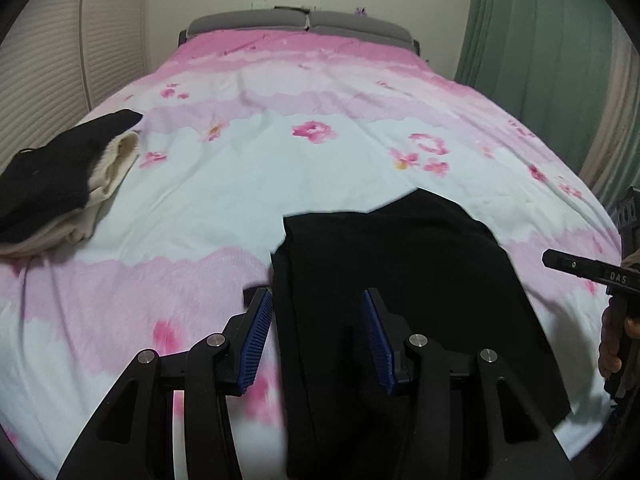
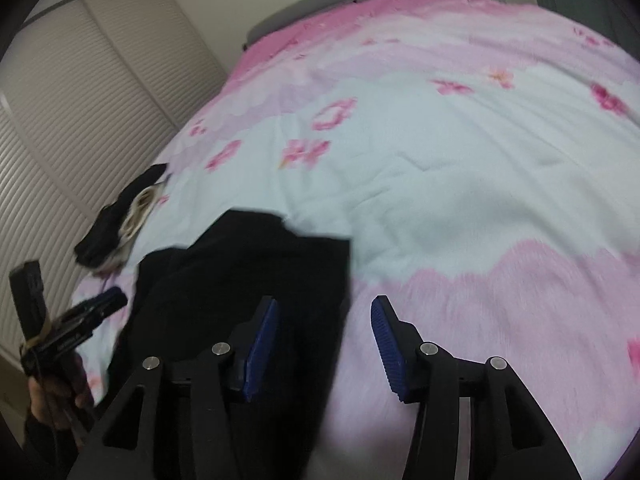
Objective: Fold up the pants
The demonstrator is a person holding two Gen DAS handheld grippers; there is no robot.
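Note:
Black pants (image 1: 400, 280) lie folded on the pink and white floral bed cover, near the front edge; they also show in the right wrist view (image 2: 248, 280). My left gripper (image 1: 318, 300) is open, hovering over the left part of the pants, holding nothing. My right gripper (image 2: 324, 308) is open and empty over the pants' right edge. The right gripper's body shows at the far right of the left wrist view (image 1: 592, 272). The left gripper shows at the left of the right wrist view (image 2: 80, 316).
A pile of folded black and cream clothes (image 1: 60, 184) sits at the bed's left edge, also in the right wrist view (image 2: 120, 220). The floral bed cover (image 1: 320, 120) stretches back to a grey headboard (image 1: 300, 24). Louvred closet doors (image 2: 80, 100) stand left, a green curtain (image 1: 532, 40) right.

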